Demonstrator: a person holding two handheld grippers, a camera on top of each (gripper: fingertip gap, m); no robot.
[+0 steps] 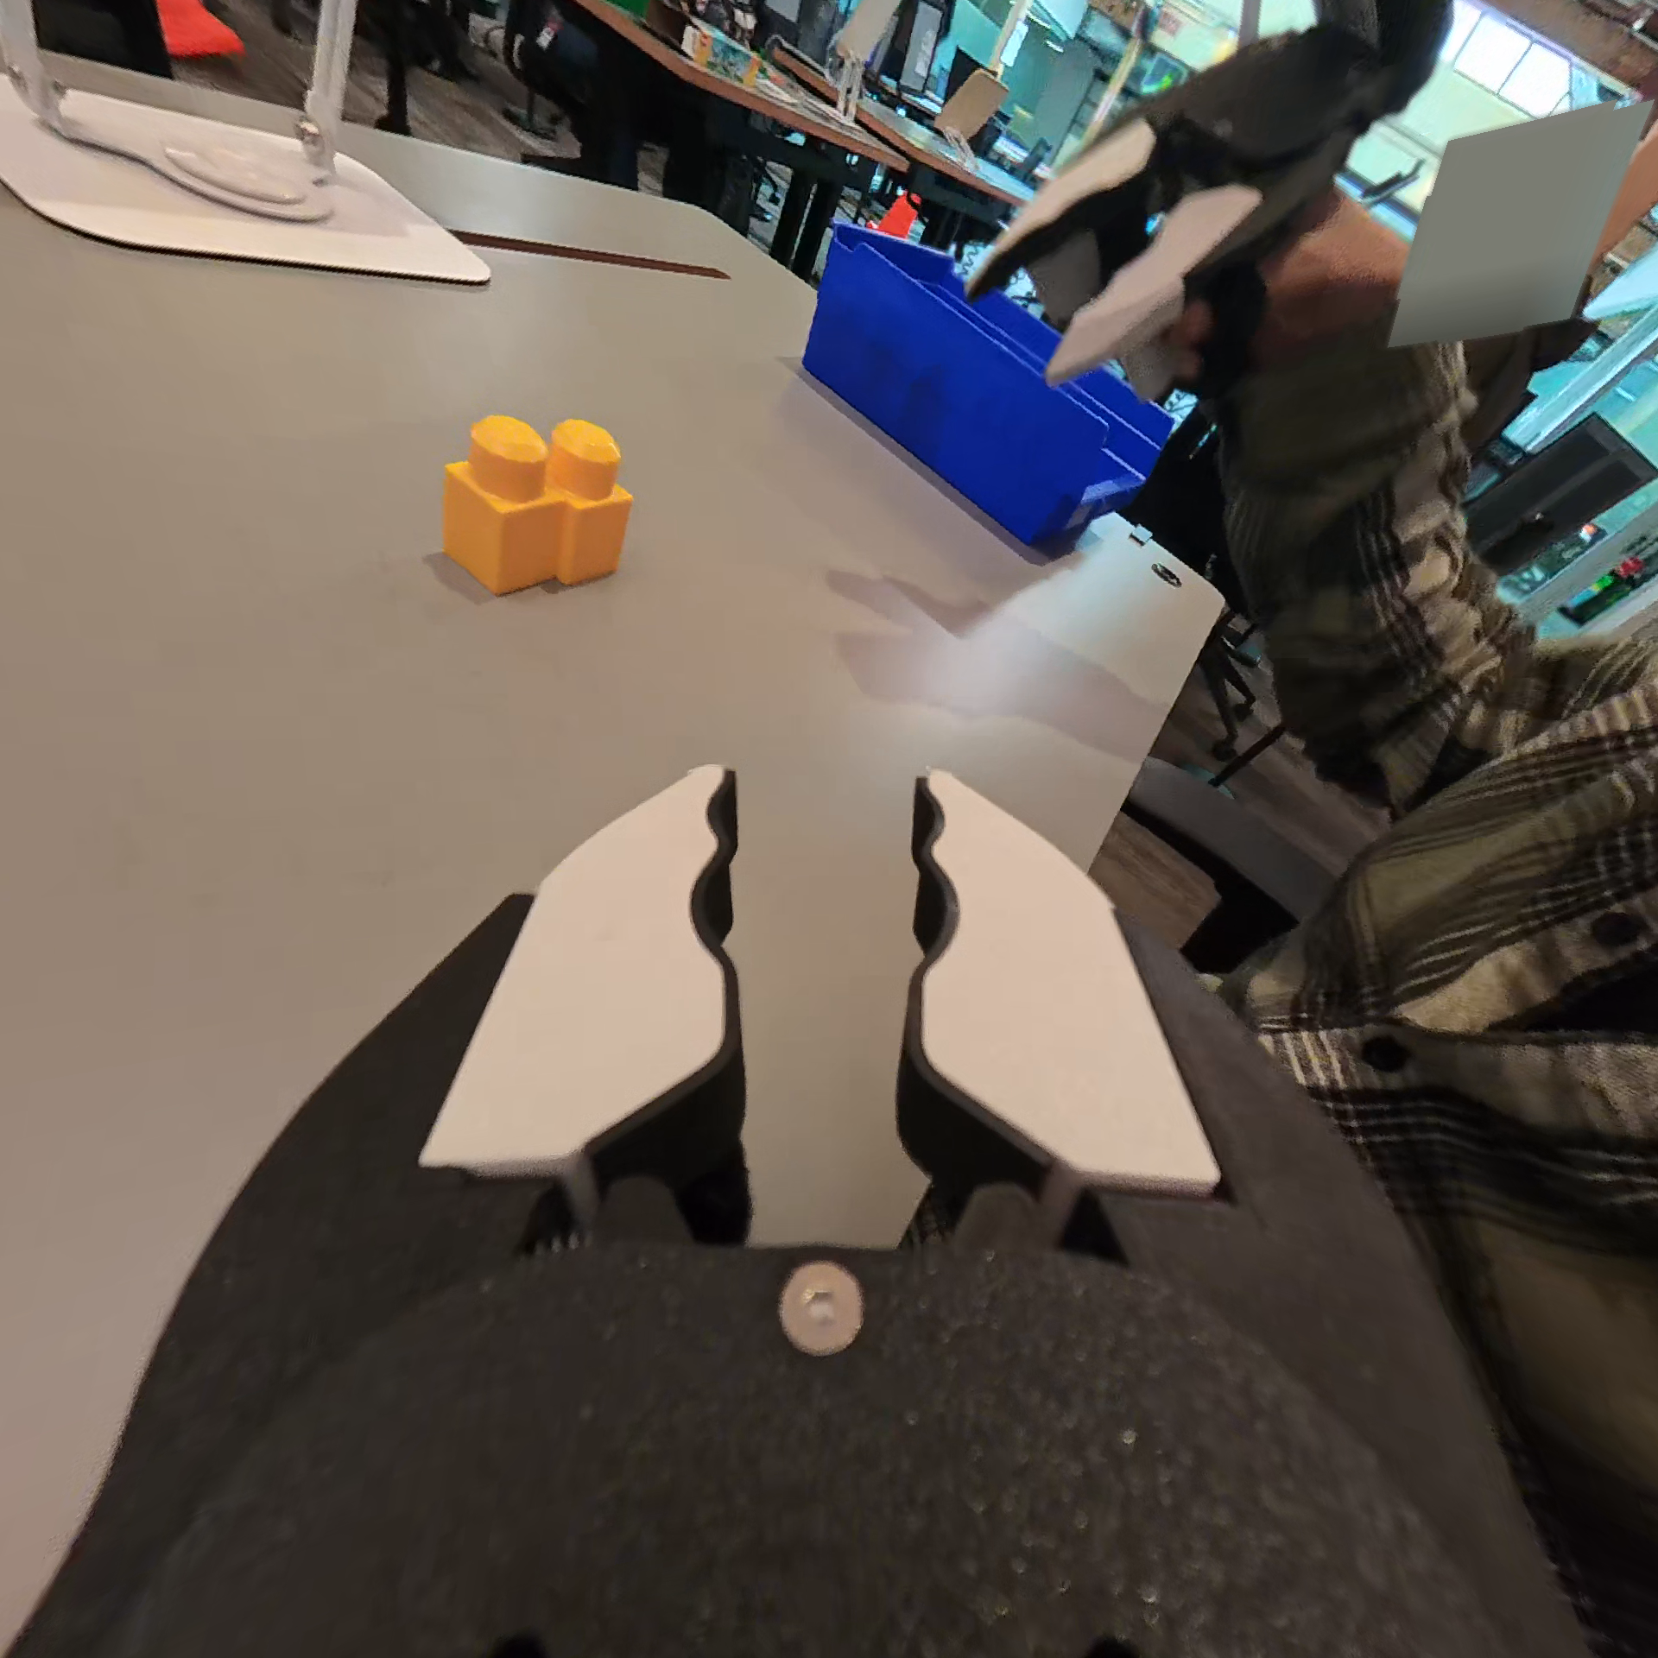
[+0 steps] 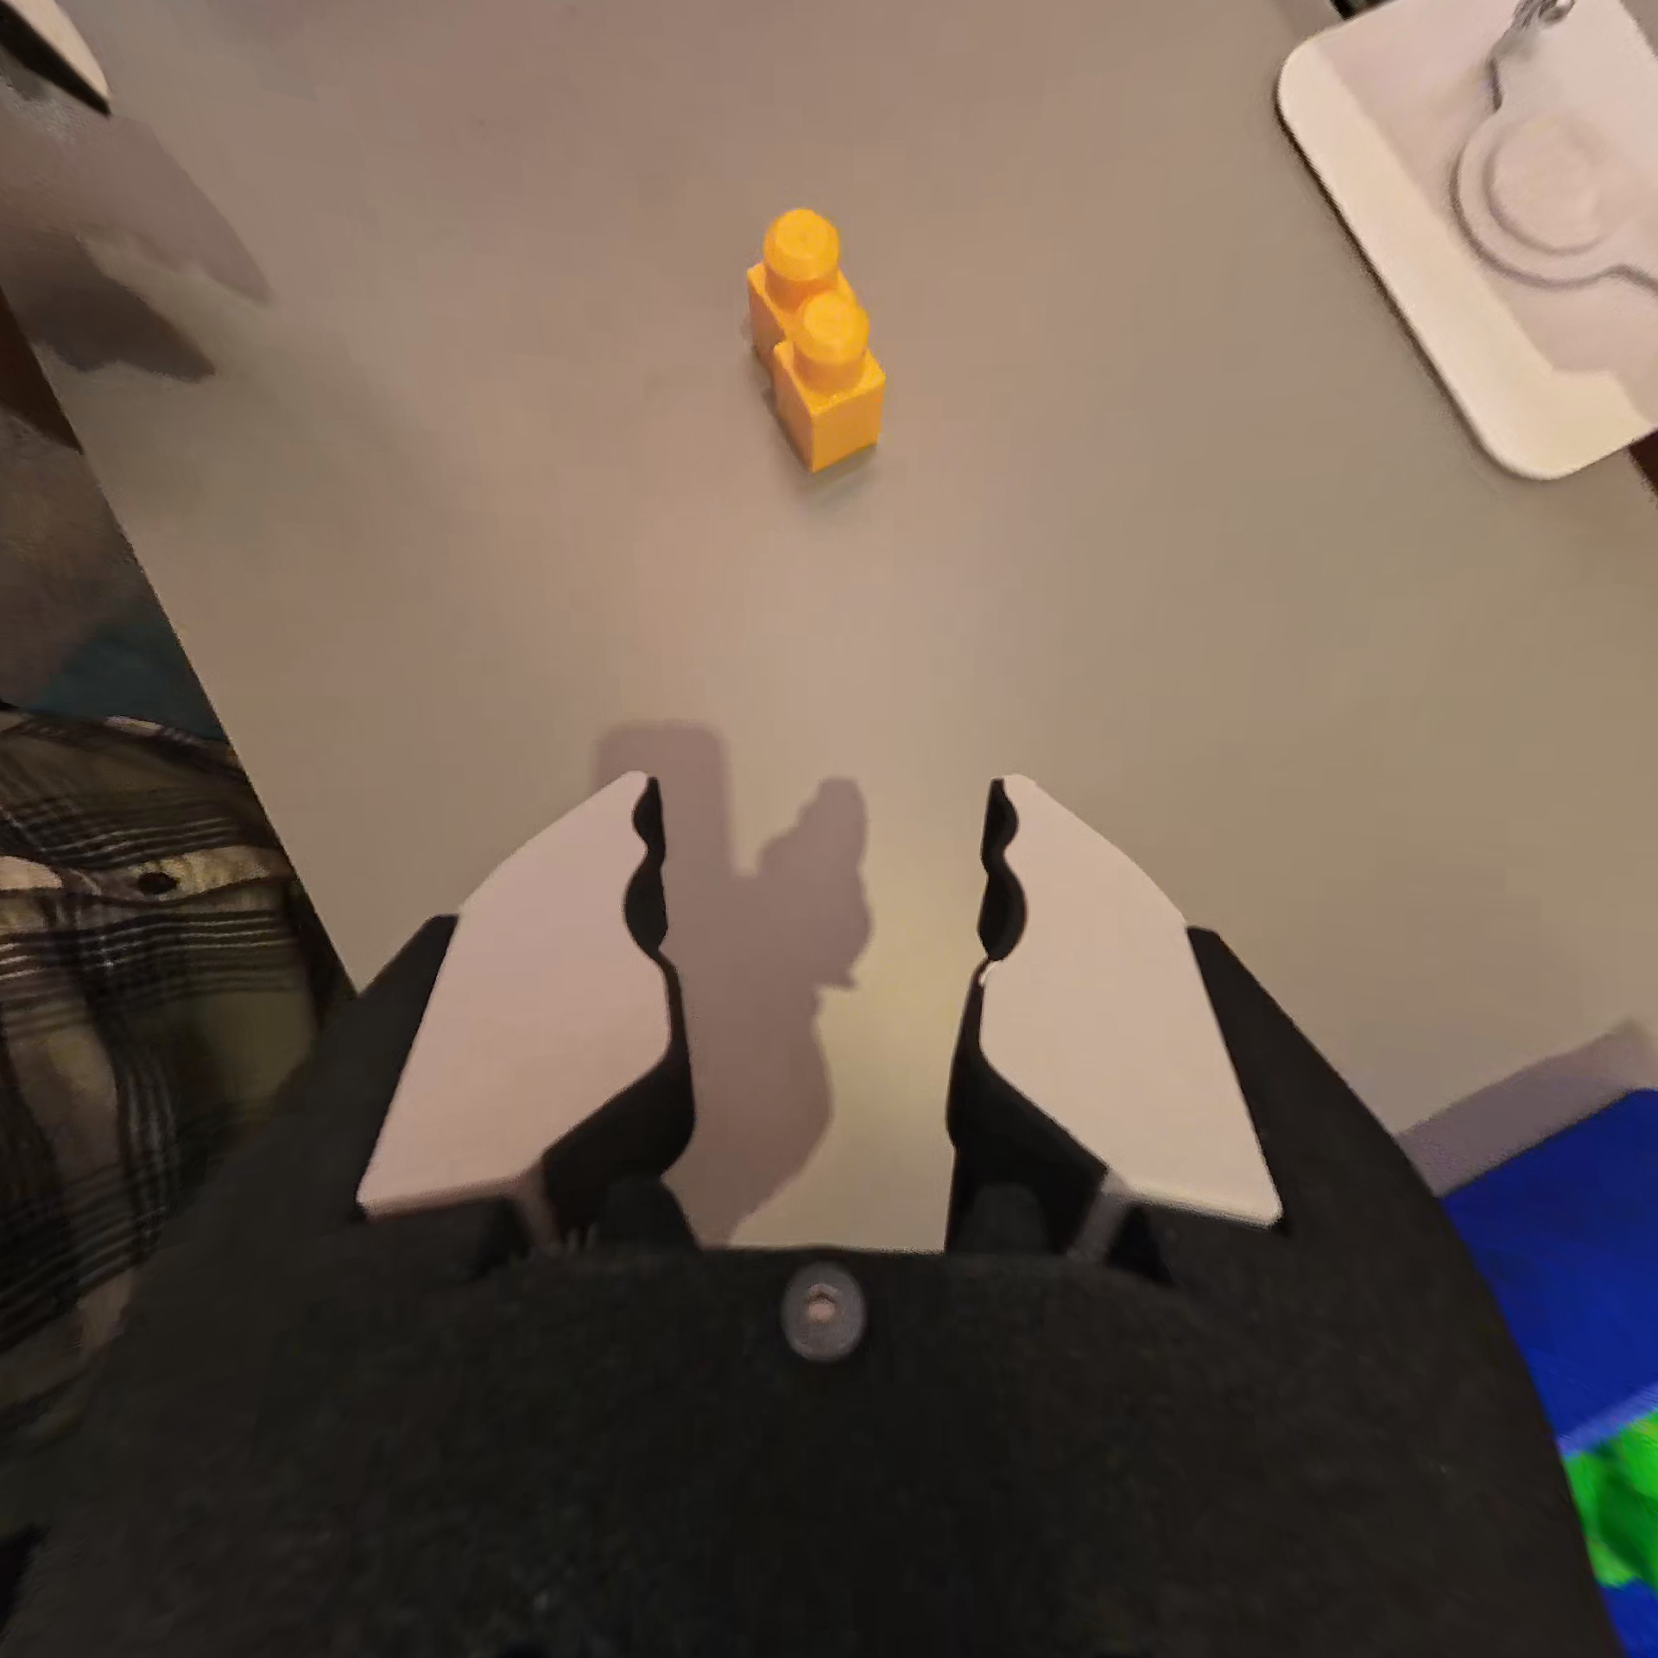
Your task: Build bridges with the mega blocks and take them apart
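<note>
At the far left a white stand base (image 1: 233,193) is seen on the grey table (image 1: 269,807), well clear of the work. Next, a single orange two-stud block (image 1: 536,504) stands upright on the table, studs up, touched by nothing; no other loose block is visible, so the build is judged to be at its start or its end. Further right, the left gripper (image 1: 824,789) is held low over the table with its jaws apart and empty. At the right, the blue bin (image 1: 951,395) sits at the table edge, and the right gripper (image 2: 824,794) is raised near it, jaws likewise apart and empty, looking down at the block. For a clean pick, the block is best approached from above, its long flat sides squared between the fingers, and gripped on the body below the studs.
</note>
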